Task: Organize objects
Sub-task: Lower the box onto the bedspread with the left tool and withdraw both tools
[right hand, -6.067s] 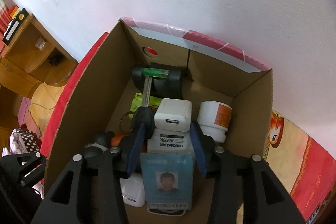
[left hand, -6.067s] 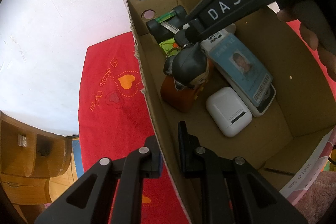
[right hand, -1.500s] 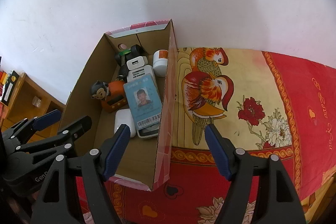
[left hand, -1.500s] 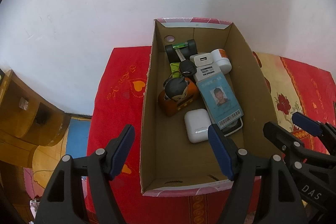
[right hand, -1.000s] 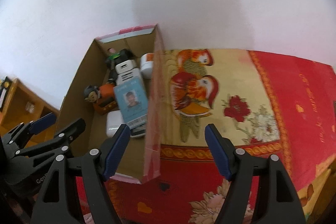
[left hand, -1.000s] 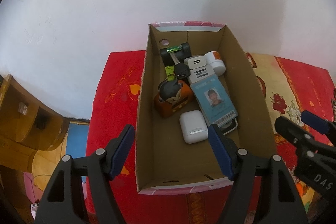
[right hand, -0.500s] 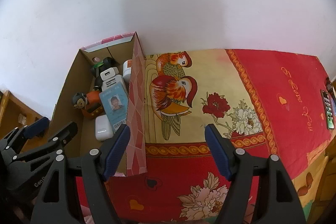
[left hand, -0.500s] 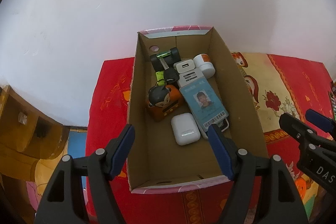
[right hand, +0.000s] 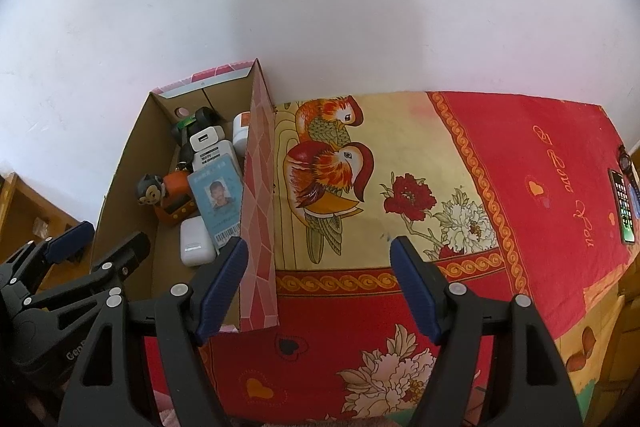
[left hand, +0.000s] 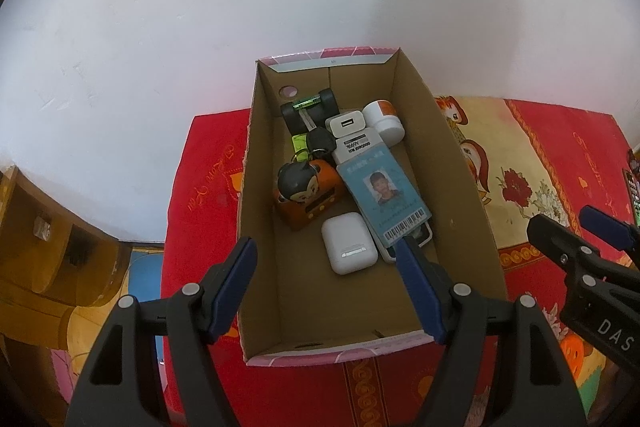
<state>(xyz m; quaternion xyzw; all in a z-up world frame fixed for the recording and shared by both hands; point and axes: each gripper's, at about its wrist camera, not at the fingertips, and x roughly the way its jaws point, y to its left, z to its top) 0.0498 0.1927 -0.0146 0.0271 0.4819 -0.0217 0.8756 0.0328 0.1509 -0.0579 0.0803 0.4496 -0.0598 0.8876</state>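
Above the cardboard box (left hand: 460,187), both tongs (left hand: 326,281) (right hand: 320,279) gape, seemingly empty.

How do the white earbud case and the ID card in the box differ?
The earbud case is plain white, rounded and thick; the ID card is flat, pale blue, with a photo and barcode. The earbud case lies on the cardboard box floor; the ID card rests on other items. Both lie inside the box, side by side.

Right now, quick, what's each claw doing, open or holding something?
Left claw: open, empty, above the box.
Right claw: open, empty, above the cloth beside the box.
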